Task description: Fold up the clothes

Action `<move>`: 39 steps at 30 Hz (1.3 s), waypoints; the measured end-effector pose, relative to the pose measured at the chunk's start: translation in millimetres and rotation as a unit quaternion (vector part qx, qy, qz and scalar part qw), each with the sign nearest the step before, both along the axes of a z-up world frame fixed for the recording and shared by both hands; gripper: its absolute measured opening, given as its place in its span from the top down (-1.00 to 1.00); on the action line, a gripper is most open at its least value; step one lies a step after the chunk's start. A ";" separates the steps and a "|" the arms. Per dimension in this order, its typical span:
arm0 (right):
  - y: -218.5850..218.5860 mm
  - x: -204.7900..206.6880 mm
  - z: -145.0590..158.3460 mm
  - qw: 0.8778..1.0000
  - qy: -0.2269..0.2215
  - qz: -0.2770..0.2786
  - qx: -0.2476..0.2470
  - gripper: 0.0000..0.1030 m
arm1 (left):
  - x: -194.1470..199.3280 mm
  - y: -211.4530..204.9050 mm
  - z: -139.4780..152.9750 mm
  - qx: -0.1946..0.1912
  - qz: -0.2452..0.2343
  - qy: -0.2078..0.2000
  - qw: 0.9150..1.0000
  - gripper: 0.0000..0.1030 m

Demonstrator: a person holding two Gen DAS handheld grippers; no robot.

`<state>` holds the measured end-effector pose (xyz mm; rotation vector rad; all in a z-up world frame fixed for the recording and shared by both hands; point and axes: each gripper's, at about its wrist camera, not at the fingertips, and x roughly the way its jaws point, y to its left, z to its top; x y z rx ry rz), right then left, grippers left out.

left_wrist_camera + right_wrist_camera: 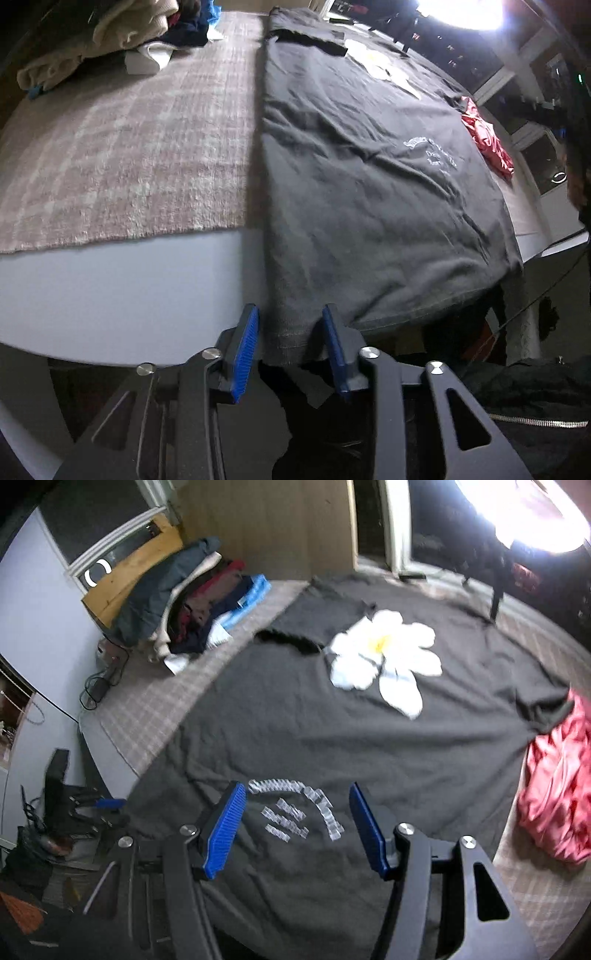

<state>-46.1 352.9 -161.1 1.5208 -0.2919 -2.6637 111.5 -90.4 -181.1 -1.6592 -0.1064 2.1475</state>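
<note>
You're working the first fold on the dark grey shirt (369, 177), which is lying spread flat across the bed (122, 266), its hem draping over the near edge. Your left gripper (290, 343) is sitting right at that near edge with the shirt's lower left corner between its blue pads (245, 343); the jaws are standing apart with a gap showing on either side of the cloth, so I'm calling that a corner framed, not yet pinched. Your right gripper (297, 823) is hovering above the shirt's lower half, over the small pale lettering (295, 808), jaws spread wide and holding nothing.

By my reading, the next move is asking you to clamp the left corner firmly, then bring the right gripper to the matching hem corner before lifting both together.

Counting up: one grey shirt laid out, carrying one white flower print (384, 657); one crumpled red garment (557, 790) waiting at the bed's right edge; one pile of clothes (192, 605) stacked at the far left corner; one checked blanket (122, 147) underneath; two grippers.
</note>
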 end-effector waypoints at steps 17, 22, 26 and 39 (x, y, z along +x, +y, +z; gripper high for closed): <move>-58.4 -367.2 -61.3 0.997 -0.070 -0.033 -0.001 -0.12 | -3.8 29.8 47.8 0.108 0.028 0.039 0.993 0.93; -65.6 -396.7 -107.3 0.990 -0.125 -0.064 0.025 -0.12 | -6.7 36.1 41.8 0.107 0.031 0.031 0.993 0.93; -76.7 -399.9 -111.1 0.988 -0.129 -0.049 0.070 -0.12 | -9.6 40.4 39.0 0.106 0.022 0.026 0.994 0.94; -18.8 -329.0 -70.4 0.995 -0.068 -0.056 -0.034 0.89 | 5.5 89.2 66.7 0.100 -0.095 0.034 0.990 0.94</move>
